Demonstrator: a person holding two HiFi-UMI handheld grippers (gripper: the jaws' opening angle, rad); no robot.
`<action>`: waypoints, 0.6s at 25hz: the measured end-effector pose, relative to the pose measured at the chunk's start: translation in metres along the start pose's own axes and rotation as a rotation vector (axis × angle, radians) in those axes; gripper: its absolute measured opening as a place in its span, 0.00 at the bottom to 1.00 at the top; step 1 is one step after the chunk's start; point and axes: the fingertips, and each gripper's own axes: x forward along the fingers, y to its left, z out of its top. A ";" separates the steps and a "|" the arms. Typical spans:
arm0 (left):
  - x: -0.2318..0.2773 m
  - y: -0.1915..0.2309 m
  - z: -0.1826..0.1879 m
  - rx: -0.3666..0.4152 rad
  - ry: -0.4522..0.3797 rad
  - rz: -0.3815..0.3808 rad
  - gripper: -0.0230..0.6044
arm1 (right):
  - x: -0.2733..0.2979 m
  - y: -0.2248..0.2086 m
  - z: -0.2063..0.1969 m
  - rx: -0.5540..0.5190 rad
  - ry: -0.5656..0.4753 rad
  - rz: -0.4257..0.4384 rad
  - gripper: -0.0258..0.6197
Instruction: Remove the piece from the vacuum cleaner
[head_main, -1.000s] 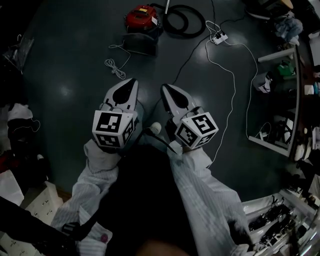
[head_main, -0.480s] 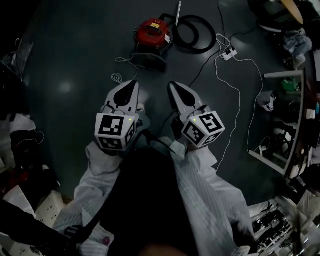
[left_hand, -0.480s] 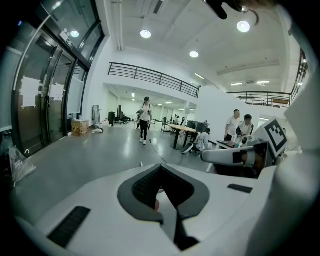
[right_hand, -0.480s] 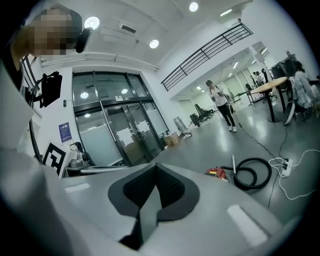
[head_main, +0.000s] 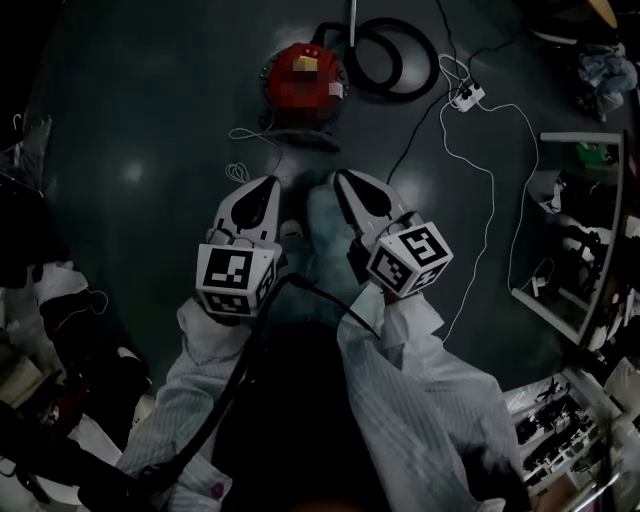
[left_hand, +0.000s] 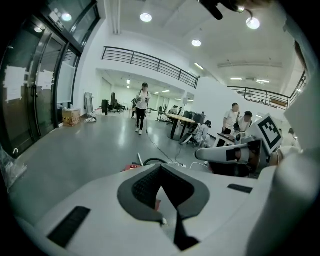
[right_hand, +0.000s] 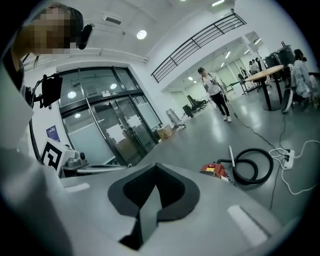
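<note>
The left hand-held gripper (head_main: 268, 184) and right hand-held gripper (head_main: 343, 180) are both pressed together and empty. The red vacuum cleaner (head_main: 303, 80) sits on the floor (head_main: 150, 120) ahead of them, well apart. Loose cables (head_main: 489, 220) to the right could snag on approach, and jaws left pressed together would only nudge the piece.

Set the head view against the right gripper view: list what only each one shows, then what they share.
Only the head view shows the metal shelf rack at the right and the thin white cord looped on the floor near the vacuum cleaner. Only the right gripper view shows the tall glass doors, the dark balcony railing and a person walking across the hall. Both show the red vacuum cleaner on the grey floor, its coiled black hose and the white power strip.
</note>
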 end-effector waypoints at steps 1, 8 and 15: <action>0.014 0.004 0.002 0.003 0.012 -0.004 0.04 | 0.009 -0.012 0.000 0.003 0.018 0.001 0.04; 0.125 0.036 0.027 0.033 0.065 0.002 0.04 | 0.076 -0.101 -0.002 -0.046 0.167 0.055 0.04; 0.234 0.082 -0.027 0.120 0.188 -0.043 0.04 | 0.140 -0.193 -0.076 -0.071 0.370 0.043 0.04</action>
